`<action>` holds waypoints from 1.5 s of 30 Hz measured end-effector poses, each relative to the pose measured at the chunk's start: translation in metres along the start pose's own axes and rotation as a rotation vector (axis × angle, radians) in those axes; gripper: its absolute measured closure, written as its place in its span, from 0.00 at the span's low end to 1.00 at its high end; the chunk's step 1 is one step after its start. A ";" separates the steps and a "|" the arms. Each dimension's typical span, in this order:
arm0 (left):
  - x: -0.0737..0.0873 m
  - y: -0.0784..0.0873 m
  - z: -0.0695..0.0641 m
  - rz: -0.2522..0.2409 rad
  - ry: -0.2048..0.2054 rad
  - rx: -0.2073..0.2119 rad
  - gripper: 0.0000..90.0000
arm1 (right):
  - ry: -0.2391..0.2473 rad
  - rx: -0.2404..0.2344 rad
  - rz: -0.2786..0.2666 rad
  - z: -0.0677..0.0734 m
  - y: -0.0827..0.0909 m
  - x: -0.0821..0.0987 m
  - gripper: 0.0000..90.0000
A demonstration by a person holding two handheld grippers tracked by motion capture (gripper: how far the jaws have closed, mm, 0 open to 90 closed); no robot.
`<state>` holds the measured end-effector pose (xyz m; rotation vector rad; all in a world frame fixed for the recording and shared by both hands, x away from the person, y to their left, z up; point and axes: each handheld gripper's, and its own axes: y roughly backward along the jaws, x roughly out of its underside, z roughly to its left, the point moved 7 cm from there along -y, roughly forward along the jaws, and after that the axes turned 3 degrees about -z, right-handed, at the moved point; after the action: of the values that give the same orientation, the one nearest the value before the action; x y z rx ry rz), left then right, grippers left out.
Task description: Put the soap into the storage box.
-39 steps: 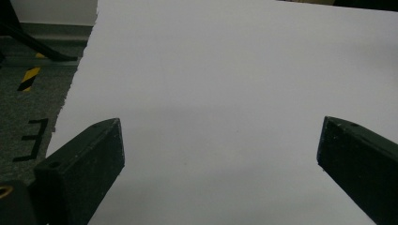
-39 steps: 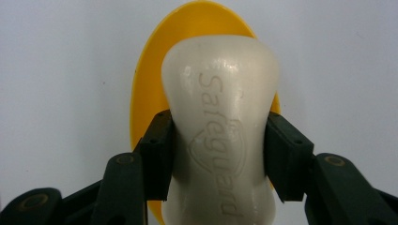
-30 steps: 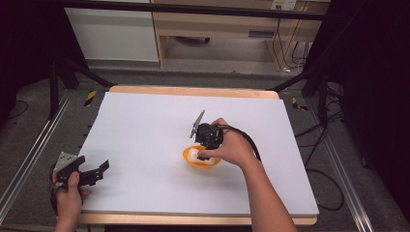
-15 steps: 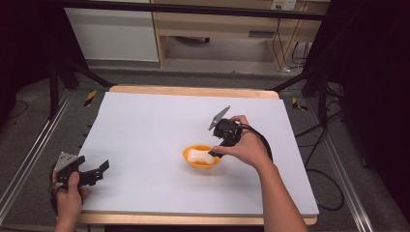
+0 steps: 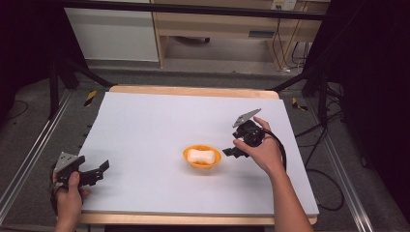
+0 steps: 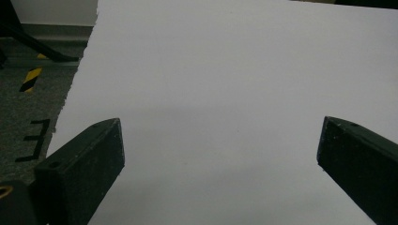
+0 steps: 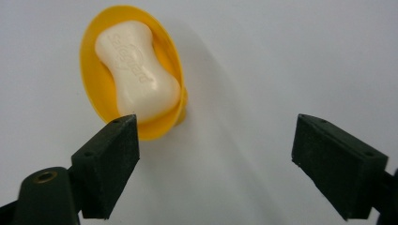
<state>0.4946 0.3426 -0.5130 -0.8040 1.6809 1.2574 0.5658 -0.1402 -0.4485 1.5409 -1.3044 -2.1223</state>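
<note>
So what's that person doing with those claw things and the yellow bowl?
A person sits at a white table with a claw tool in each hand. A white bar of soap lies in a small yellow dish. The right claw is open and empty, just beside the dish, pointing at it. The left claw is open too, resting near the table's left front corner, far from the dish.

The left gripper (image 6: 220, 168) had its two black jaws spread wide over the white table sheet (image 6: 225, 79); beyond the sheet's left edge lay grey floor (image 6: 28, 98) with yellow-black tape (image 6: 30, 78).
</note>
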 end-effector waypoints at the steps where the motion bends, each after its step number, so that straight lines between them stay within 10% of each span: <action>1: 0.000 0.000 0.000 0.000 0.000 0.000 0.01 | -0.011 0.012 0.002 -0.001 0.001 0.003 0.13; 10: 0.000 0.000 0.000 -0.001 0.000 0.001 0.01 | -0.043 0.132 -0.004 -0.010 0.010 0.032 0.02; 45: 0.000 0.000 -0.001 -0.003 -0.008 -0.001 0.01 | -0.226 0.241 -0.125 -0.026 0.049 0.134 0.00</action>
<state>0.4944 0.3414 -0.5129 -0.8008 1.6725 1.2582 0.5153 -0.2655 -0.5020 1.5419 -1.6316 -2.3463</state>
